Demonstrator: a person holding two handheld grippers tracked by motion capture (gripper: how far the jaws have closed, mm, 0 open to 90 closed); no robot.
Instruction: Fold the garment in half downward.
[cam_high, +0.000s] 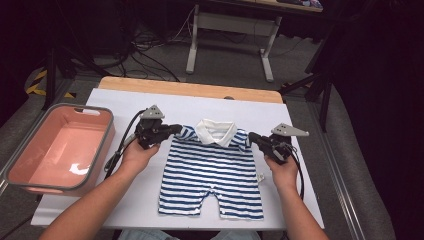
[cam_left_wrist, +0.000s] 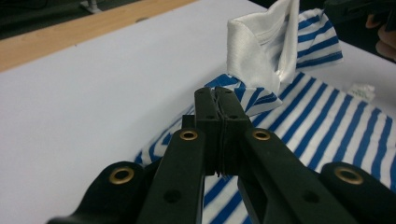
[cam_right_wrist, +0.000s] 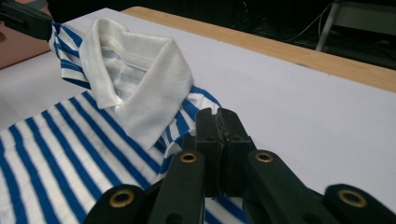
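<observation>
1. Your white-topped table with a wooden far edge (cam_high: 150, 107) stands on a grey floor strewn with cables.
2. The blue-and-white striped baby romper with a white collar (cam_high: 212, 167) lies flat at centre, collar away from you, legs toward you.
3. Your left gripper (cam_high: 176, 129) and right gripper (cam_high: 251, 136) are each clamped on a sleeve.
4. The pink plastic tub with a grey rim (cam_high: 97, 150) sits left, holding nothing.

A white table (cam_high: 125, 200) with a wooden far edge is seen. A blue-and-white striped baby romper (cam_high: 212, 172) is spread flat on it, toward its near edge.
</observation>
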